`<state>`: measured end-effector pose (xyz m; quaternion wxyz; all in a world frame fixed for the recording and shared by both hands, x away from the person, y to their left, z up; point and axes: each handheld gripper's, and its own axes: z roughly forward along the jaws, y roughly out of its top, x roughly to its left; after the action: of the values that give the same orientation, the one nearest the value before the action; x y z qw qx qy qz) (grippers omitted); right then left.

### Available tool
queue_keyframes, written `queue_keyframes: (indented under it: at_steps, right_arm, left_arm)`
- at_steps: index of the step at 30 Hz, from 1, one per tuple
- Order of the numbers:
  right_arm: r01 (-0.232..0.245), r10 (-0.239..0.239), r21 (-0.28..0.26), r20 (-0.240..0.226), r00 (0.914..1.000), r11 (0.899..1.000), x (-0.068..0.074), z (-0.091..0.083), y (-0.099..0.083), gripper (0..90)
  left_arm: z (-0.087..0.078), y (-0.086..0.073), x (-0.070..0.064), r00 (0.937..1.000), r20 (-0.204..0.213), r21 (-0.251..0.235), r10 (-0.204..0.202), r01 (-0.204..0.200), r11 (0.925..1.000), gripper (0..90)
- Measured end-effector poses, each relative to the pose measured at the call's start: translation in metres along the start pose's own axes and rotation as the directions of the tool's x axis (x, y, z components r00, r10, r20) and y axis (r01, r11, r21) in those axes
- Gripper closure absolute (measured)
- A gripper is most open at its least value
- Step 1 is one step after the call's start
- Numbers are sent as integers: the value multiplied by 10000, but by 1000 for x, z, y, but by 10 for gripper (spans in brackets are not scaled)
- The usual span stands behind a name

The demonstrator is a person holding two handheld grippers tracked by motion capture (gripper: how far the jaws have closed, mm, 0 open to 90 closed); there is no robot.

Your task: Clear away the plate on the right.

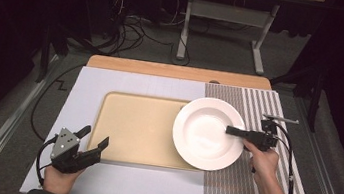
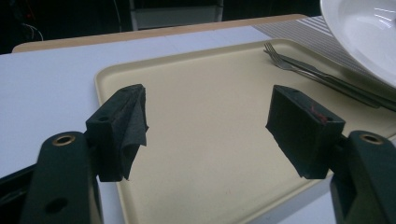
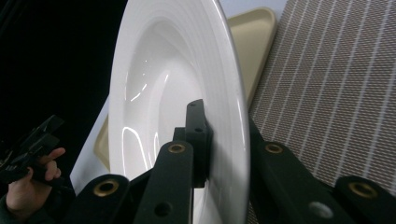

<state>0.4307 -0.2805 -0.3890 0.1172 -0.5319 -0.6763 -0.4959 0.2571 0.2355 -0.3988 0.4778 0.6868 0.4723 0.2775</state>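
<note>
In the high view, the right gripper (image 1: 232, 130) clamps the rim of the white plate (image 1: 203, 131), which overlaps the beige tray (image 1: 130, 129) and the striped mat (image 1: 259, 108). The left gripper (image 1: 93, 137) rests near the tray's front left corner.

The left gripper view shows jaws spread wide over the tray, with a fork (image 2: 299, 65) and, perhaps, a knife under the plate.

The right gripper view shows jaws pinching the rim.

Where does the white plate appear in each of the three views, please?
High view: white plate right of centre, overlapping the tray's right end.
Left gripper view: top right corner.
Right gripper view: centre, edge-on.
Shared landmark: the beige tray.
</note>
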Motion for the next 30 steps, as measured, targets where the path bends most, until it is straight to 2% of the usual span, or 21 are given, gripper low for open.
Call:
queue_keyframes:
  at_steps: [18,30]
  right_arm:
    - [53,-42,716,-168,9999,9974,24,52,11,823]
    - [95,-73,1035,-220,9997,9946,39,78,17,821]
  left_arm:
    - [-2,0,1,10000,-22,-66,-71,71,10000,295]
    - [0,0,4,9999,-124,-33,-80,80,10000,295]
